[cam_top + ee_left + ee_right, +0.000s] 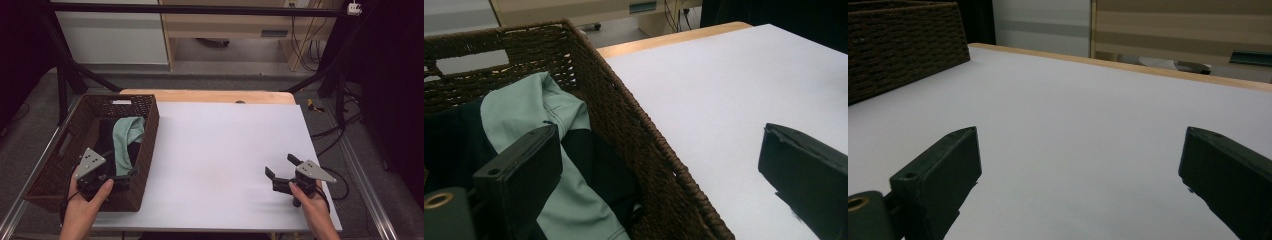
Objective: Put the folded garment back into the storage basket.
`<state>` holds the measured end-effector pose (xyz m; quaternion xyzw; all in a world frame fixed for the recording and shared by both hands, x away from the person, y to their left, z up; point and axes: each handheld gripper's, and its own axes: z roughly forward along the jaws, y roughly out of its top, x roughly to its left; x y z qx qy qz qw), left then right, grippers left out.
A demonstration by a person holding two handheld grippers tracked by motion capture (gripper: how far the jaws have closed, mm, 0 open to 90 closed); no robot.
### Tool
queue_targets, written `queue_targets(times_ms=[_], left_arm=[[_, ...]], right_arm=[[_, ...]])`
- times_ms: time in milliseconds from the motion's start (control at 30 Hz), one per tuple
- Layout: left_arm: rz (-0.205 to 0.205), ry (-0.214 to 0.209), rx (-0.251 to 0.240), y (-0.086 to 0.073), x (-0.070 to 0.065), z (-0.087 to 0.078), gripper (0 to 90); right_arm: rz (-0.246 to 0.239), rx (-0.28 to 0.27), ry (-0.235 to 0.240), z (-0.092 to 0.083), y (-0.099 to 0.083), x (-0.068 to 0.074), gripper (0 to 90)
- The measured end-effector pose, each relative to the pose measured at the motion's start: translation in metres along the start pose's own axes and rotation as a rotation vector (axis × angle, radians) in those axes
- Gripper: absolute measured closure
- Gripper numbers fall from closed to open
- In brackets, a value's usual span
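A brown wicker basket (151,131) stands at the table's left and holds a mint-green garment (127,136) lying over black clothing (105,137). My left gripper (127,176) hovers open at the basket's near right corner. In the left gripper view its jaws straddle the basket wall (624,115): one jaw is over the mint-green garment (524,110), the other over the white table surface (724,100). My right gripper (280,165) is held open low over the bare white surface at the right, with nothing between its jaws. The right gripper view shows the basket (898,45) far to the left.
A white sheet (225,150) covers the table, and a strip of wood (210,96) shows along the far edge. Black frame bars (65,80) and cables (330,135) stand around the table. A pale cabinet (115,35) sits on the floor behind.
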<state>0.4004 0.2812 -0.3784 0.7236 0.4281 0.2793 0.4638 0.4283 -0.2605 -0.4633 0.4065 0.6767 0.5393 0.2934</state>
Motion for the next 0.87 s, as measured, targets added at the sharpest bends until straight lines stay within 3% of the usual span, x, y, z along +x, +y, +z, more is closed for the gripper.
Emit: queue_targets(times_ms=[867], left_arm=[[0.003,-0.015,-0.012,0.002,-0.007,0.002,3.8]], right_arm=[[-0.027,0.004,0.059,0.005,-0.003,0.016,3.9]])
